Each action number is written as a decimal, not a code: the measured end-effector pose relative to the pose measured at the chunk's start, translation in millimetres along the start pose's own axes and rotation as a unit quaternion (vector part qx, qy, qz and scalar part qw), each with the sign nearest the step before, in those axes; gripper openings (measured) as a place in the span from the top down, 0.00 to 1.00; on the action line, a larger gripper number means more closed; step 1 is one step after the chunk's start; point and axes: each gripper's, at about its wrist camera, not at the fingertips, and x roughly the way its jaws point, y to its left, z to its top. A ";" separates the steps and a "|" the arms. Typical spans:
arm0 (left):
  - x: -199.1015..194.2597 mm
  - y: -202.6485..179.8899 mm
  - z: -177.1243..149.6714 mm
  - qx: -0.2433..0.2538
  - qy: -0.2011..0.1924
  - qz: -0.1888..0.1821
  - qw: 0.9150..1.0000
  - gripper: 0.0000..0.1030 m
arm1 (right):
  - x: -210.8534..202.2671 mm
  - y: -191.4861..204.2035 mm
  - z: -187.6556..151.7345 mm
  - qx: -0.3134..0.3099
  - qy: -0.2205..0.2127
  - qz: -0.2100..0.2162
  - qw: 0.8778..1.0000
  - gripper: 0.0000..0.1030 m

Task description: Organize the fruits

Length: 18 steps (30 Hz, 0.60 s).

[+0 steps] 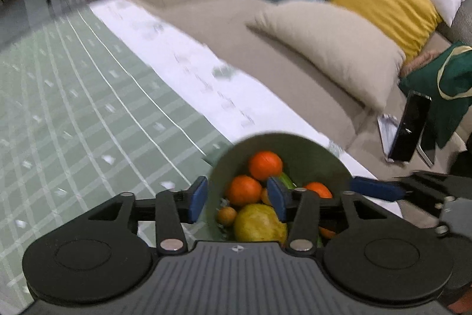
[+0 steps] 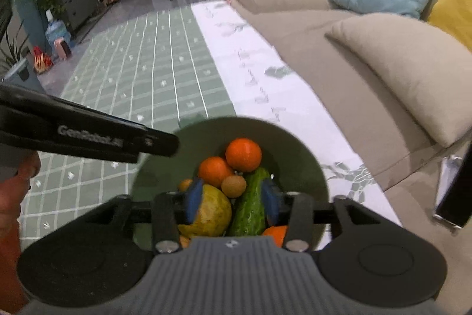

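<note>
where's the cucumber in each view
Left wrist view: only a green sliver of the cucumber shows, just right of the left gripper's right pad, inside the green bowl.
Right wrist view: the cucumber lies lengthwise at lower centre, right of the yellow-green fruit, between the right gripper's pads.
Shared landmark: the topmost orange at the bowl's far side.

- Left wrist view looks steeply down, close over the bowl (image 1: 309, 149) ahead of its claw.
- Right wrist view does likewise; both share bowl (image 2: 295, 155), rug (image 2: 147, 64), sofa (image 2: 295, 28).
</note>
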 end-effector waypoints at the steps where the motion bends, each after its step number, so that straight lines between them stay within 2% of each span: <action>1: -10.3 -0.6 -0.9 0.006 -0.013 0.011 1.000 0.42 | -10.4 2.1 1.0 0.002 -0.008 -0.001 1.000 0.45; 5: -47.0 -8.1 -6.1 0.028 -0.054 0.055 0.997 0.34 | -48.4 13.0 2.6 0.011 -0.040 -0.001 0.999 0.37; 7: -63.4 -12.1 -9.8 0.035 -0.066 0.077 0.994 0.25 | -66.9 21.5 1.8 0.010 -0.059 -0.004 0.998 0.29; 9: -80.4 -14.1 -15.4 0.035 -0.084 0.089 0.992 0.22 | -83.3 29.8 -1.3 0.009 -0.078 -0.011 0.997 0.18; 11: -93.8 -15.4 -20.8 0.031 -0.095 0.102 0.990 0.16 | -95.7 38.1 -5.3 0.008 -0.089 -0.015 0.996 0.16; 15: -110.1 -18.2 -33.4 0.027 -0.112 0.128 0.985 0.15 | -114.0 51.9 -19.2 0.007 -0.101 -0.030 0.994 0.15; 18: -120.1 -18.1 -44.8 0.028 -0.119 0.139 0.983 0.15 | -125.5 58.7 -29.5 0.008 -0.110 -0.040 0.993 0.07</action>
